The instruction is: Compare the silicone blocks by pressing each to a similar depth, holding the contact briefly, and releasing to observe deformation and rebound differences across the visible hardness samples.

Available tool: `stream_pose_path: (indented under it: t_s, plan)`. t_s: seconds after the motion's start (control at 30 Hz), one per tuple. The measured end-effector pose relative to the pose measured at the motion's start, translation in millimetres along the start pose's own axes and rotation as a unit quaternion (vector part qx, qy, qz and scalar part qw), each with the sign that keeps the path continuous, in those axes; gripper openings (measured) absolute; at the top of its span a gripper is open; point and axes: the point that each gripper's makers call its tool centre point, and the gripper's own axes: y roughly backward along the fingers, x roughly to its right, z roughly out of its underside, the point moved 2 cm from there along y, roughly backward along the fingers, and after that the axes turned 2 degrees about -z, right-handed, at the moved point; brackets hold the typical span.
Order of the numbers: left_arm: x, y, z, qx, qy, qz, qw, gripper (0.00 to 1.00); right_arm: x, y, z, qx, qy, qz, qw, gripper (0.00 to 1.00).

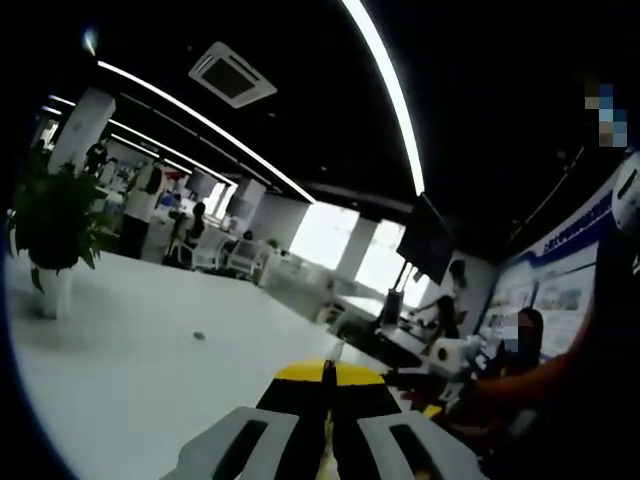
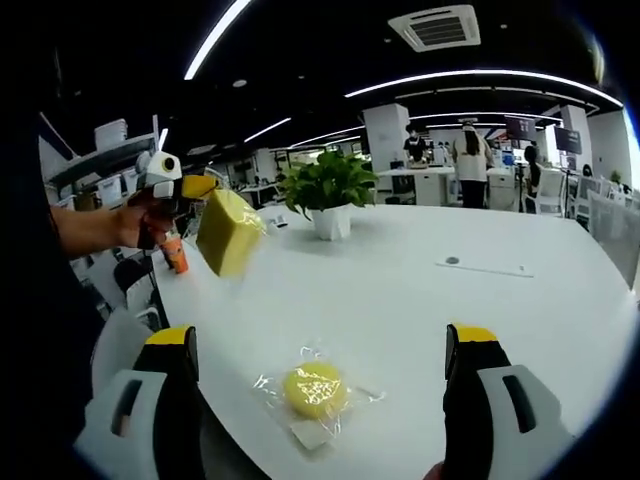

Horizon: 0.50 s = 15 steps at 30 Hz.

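A yellow silicone block (image 2: 228, 232) hangs in the air above the left end of the white table (image 2: 420, 310). A hand holds my left gripper (image 2: 190, 187) there, and the block sits at its tips. In the left gripper view that gripper's (image 1: 328, 374) yellow-tipped jaws stand pressed together with only a thin seam, and the block is hidden. My right gripper (image 2: 321, 336) is open wide, low over the table. Between its jaws lies a round yellow silicone piece (image 2: 313, 390) in a clear plastic bag, touched by neither jaw.
A potted plant (image 2: 325, 185) (image 1: 55, 215) stands at the table's far side. A flat white strip (image 2: 485, 267) lies to the right. An orange item (image 2: 176, 252) sits beyond the left edge. People, desks and a monitor (image 1: 428, 240) fill the office behind.
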Motion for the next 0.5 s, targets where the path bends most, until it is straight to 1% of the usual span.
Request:
stream_pose_path:
  t_s: [0.3,0.4,0.5]
  plan:
    - [13.6,-3,-6.1,0.008,0.0,0.016,0.9998,0.0,-11,-10,-11.4,0.007,0.011,-0.031,0.9994,0.96]
    - [17.9,-4,-8.5,0.011,-0.001,0.021,0.9997,0.0,-16,-15,-16.4,0.014,0.007,-0.045,0.9989,0.96]
    - [19.6,-5,-9.0,0.012,0.001,0.024,0.9996,0.0,-22,-21,-21.9,0.023,0.012,-0.06,0.9979,0.96]
